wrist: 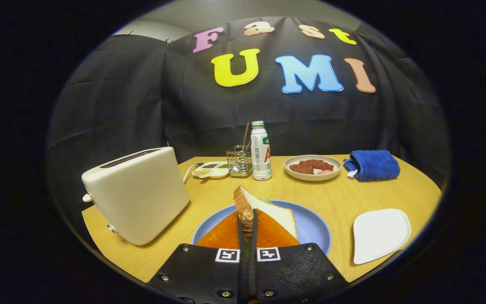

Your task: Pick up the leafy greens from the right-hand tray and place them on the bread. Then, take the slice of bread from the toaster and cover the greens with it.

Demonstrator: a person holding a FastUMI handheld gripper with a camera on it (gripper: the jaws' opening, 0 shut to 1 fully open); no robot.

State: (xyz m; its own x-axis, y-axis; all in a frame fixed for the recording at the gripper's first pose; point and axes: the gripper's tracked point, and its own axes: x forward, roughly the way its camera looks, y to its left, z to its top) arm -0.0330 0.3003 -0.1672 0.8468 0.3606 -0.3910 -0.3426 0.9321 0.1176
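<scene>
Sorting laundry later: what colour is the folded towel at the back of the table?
Blue; the towel shows in the gripper view, beside the bowl.

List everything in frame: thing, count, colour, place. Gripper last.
toaster: 1, cream, on the table beside the blue plate
blue plate: 1, blue, just ahead of the fingers
bread slice: 1, white with brown crust, pinched on edge between the fingers over the blue plate
orange slice: 1, orange, flat on the blue plate under the bread slice
white tray: 1, white, beside the blue plate
bowl: 1, beige, holds reddish meat, far side of table
blue cloth: 1, blue, next to the bowl
bottle: 1, white with green cap, beyond the blue plate
wire holder: 1, metal, beside the bottle
divided dish: 1, white, holds grains, beside the wire holder
table: 1, light wood
gripper: 1, shut on the bread slice
</scene>
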